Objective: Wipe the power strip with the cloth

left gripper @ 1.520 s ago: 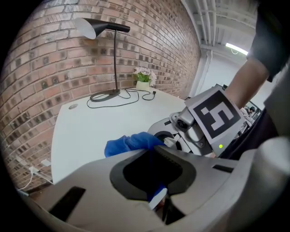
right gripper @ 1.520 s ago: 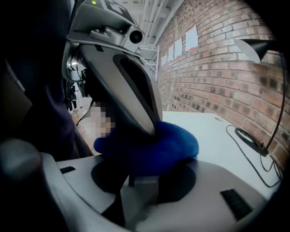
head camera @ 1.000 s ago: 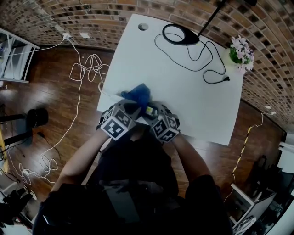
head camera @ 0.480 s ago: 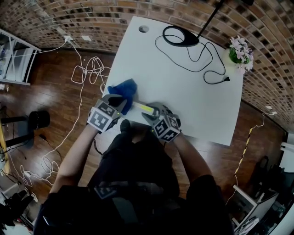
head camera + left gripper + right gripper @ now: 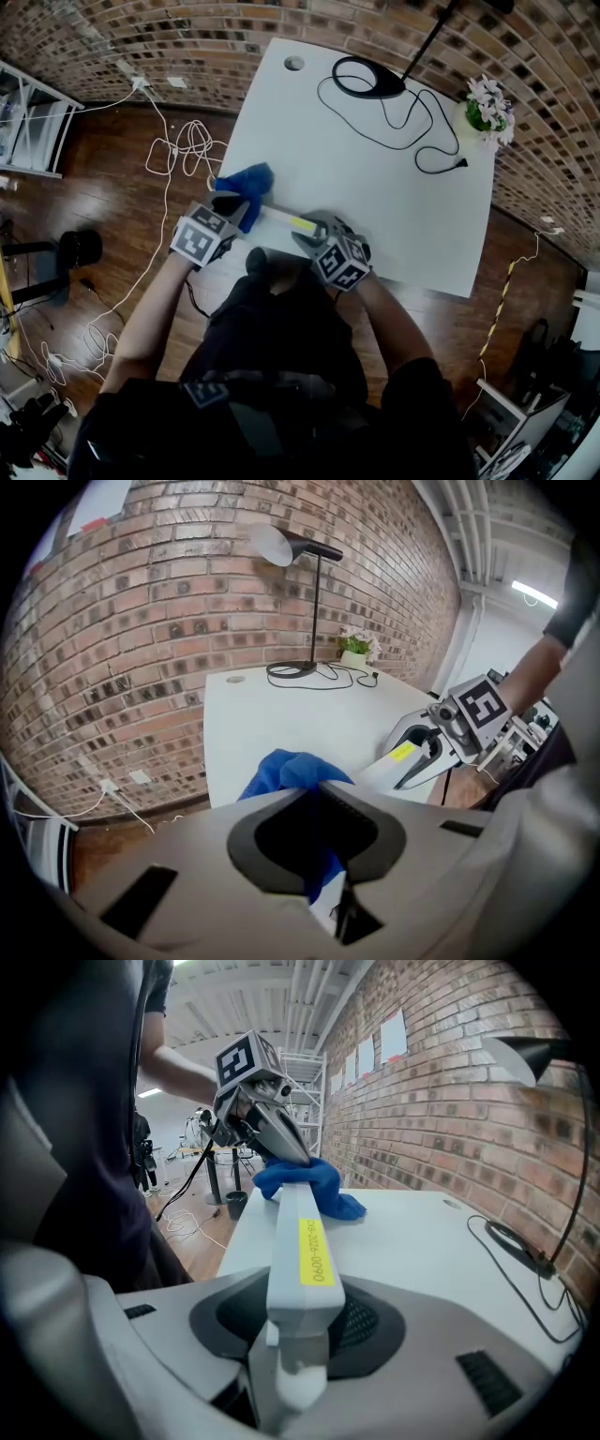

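Sliding toward 9 o'clock along the bar since a second ago, the left gripper [image 5: 231, 203] and its blue cloth [image 5: 246, 182] have left the middle of the power strip [image 5: 286, 219] and reached its far end, uncovering the yellow label [image 5: 302, 224]. The right gripper [image 5: 311, 236] has not shifted.

The left gripper's jaws are pinched tight on a bunched fold of the cloth, and the rest of the cloth spills over the strip's end. The right gripper's jaws are closed partway across the narrow width of the strip's near end and clamp it there.

The strip lies by the near edge of the white table [image 5: 375, 178], close to its 8 o'clock corner in the head view. Its long axis runs roughly 4 to 10 o'clock, with the clamped end at 4, the cloth-covered end at 10 and the labelled face upward.

The strip looks to be a rigid, light bar of smooth plastic that would likely slip or pivot if pushed sideways. A clamp across its width at one end, as now, seems the sound hold, leaving the length free for wiping. The cloth appears soft and limp and is best gripped in a bunch.
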Available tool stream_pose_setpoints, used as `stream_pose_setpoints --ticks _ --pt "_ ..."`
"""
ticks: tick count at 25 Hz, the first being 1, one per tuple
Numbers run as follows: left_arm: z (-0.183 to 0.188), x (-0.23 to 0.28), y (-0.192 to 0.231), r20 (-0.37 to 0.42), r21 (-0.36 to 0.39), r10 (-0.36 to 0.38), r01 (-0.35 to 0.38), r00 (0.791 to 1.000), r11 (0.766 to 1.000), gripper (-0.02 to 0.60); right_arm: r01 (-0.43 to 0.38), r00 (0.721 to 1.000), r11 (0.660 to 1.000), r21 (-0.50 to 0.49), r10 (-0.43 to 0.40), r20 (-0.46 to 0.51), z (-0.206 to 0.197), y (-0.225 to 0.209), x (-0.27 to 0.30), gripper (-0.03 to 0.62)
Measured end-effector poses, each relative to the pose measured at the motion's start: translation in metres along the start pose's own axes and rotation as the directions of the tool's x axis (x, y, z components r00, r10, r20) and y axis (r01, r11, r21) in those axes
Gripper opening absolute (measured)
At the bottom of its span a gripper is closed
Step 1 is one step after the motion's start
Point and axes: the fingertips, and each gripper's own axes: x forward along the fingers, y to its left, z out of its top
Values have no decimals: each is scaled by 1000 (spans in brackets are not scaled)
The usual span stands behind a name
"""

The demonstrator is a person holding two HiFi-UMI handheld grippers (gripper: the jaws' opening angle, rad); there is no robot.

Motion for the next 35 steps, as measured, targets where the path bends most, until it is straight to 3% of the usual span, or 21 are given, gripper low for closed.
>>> stream_pose_setpoints --ticks 6,9,18,22,24,28,32,35 --pt "-9 -8 19 -2 -31 30 -30 1000 999 43 -1 1000 1000 1 1 0 -1 0 -1 161" --pt "-10 -10 20 4 -2 44 -44 999 999 43 2 1000 1000 -1 -2 0 -1 -1 -1 161" --pt "-17 -11 34 -11 -71 47 -48 999 996 43 0 1000 1000 15 1 -3 1 -1 0 161" --pt "-24 -10 36 -16 1 67 -67 998 998 41 7 1000 1000 9 -7 1 -1 -1 -2 161" --pt "-22 -9 36 -18 -15 66 -66 998 998 40 7 1000 1000 8 -7 -1 0 -2 -2 161" --pt "-22 -12 39 33 -111 59 -56 998 992 40 3 1000 1000 15 -3 -6 1 -1 0 161" --pt "-14 -17 33 110 -99 108 -97 988 990 40 5 1000 1000 19 -5 -8 2 0 1 161" --pt "-6 -13 20 128 -46 126 -121 984 992 40 6 1000 1000 18 -6 -6 1 -1 1 161"
